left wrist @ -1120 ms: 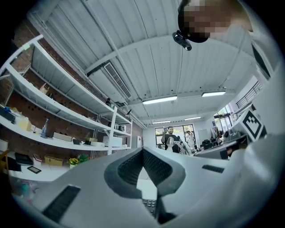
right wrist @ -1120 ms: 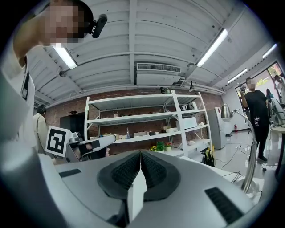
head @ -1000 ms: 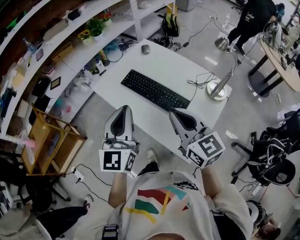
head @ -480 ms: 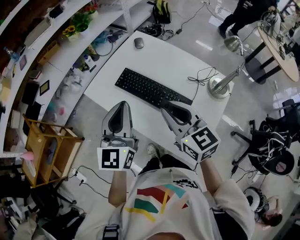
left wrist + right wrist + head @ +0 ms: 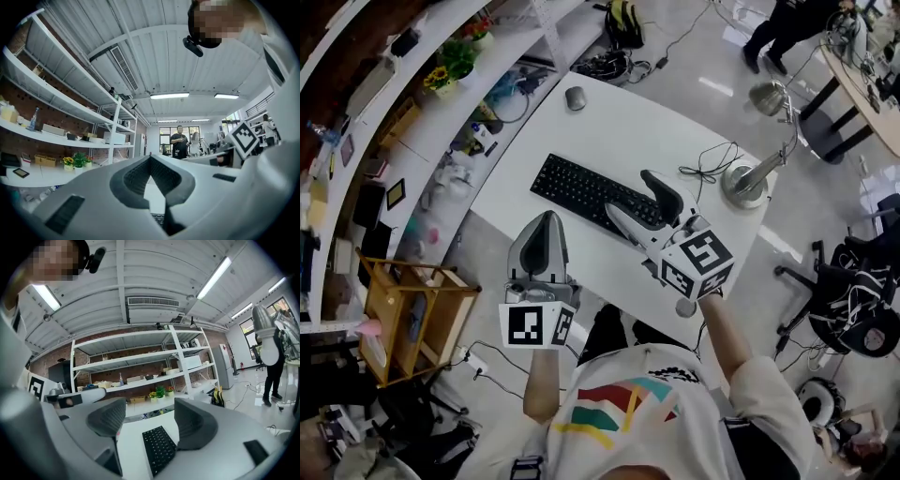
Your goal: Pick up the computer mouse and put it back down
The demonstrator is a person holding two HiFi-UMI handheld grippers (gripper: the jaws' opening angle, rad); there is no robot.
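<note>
The small grey computer mouse [image 5: 575, 97] is parked at the far corner of the white worktop [image 5: 656, 122], untouched and well apart from both tongs. The right tongs [image 5: 631, 194] are held over the near-right end of the flat black keyboard [image 5: 581, 186], jaws opening w/ nothing between them, only keys seen thru the gap. The left tongs [image 5: 548, 218] are held at the worktop's near edge, jaws pressed together, empty. A silver desk lamp [image 5: 748, 178] is stood on the right side, btw.

Bare worktop [image 5: 637, 131] lies between keyboard [image 5: 581, 192] and mouse [image 5: 575, 97]. The lamp [image 5: 744, 184] and its cable [image 5: 711, 156] crowd the right edge.
</note>
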